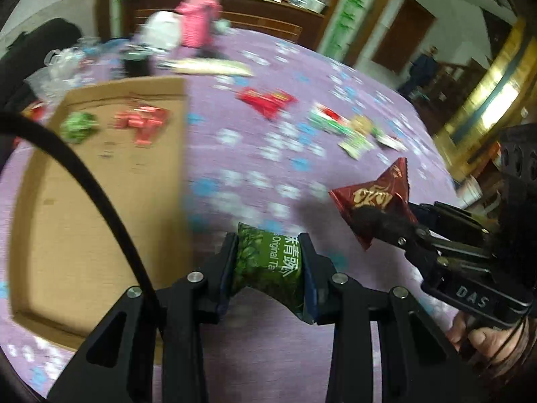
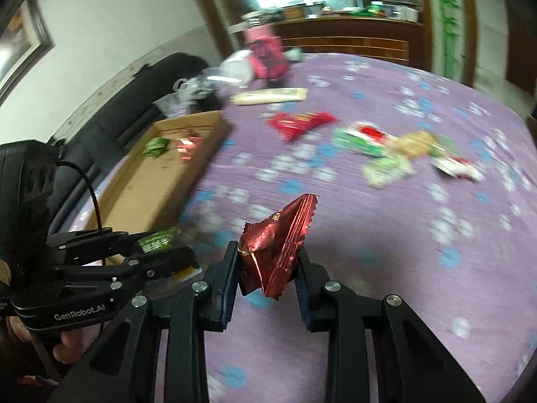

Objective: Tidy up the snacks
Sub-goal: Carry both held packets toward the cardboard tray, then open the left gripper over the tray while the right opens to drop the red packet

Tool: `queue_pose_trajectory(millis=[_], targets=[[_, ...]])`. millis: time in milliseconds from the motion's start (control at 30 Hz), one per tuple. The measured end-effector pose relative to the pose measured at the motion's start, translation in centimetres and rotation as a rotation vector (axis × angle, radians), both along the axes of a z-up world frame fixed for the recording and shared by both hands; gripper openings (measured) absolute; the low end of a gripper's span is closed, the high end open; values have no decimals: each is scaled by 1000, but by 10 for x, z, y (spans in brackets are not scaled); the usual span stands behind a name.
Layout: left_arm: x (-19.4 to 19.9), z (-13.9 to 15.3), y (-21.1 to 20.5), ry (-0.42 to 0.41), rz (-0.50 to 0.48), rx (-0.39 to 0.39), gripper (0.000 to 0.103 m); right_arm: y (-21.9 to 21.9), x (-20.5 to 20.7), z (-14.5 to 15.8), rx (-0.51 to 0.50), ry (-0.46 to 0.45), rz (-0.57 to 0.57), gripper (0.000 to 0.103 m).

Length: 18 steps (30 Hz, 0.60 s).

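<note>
Left tongs (image 1: pixel 268 262) clamp green packet (image 1: pixel 268 262); right tongs (image 2: pixel 266 265) pinch red packet (image 2: pixel 275 252).

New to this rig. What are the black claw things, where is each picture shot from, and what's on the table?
There is no robot here: a person holds a hand-held pair of tongs in each hand, and each pair carries a wide-angle camera looking along its fingers. So one picture is from the left tongs, the other from the right tongs, and each also catches the other pair at its edge.

The left tongs are shut on a green snack packet. The right tongs are shut on a dark red snack packet.

Below is a purple flowered tablecloth. On it lies a shallow cardboard tray with a few green and red snacks already inside, and beside it loose red snacks and green and white packets. The far end is too blurred to name.
</note>
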<state>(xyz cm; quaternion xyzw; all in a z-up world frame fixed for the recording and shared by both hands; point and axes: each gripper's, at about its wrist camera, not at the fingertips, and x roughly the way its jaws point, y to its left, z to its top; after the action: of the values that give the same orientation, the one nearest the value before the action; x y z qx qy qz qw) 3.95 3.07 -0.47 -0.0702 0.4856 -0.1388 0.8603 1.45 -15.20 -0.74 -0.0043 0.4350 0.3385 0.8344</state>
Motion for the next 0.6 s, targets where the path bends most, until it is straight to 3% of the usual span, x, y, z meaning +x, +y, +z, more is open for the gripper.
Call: queue_pose_trajectory(millis=[300, 467, 600], targets=[[43, -8, 102, 4, 178, 84, 38, 132, 22, 4, 17, 8, 153, 30], [65, -17, 130, 19, 225, 126, 38, 175, 38, -7, -12, 29, 177, 30], [80, -26, 139, 55, 240, 116, 39, 198, 45, -11, -42, 25, 185, 30]])
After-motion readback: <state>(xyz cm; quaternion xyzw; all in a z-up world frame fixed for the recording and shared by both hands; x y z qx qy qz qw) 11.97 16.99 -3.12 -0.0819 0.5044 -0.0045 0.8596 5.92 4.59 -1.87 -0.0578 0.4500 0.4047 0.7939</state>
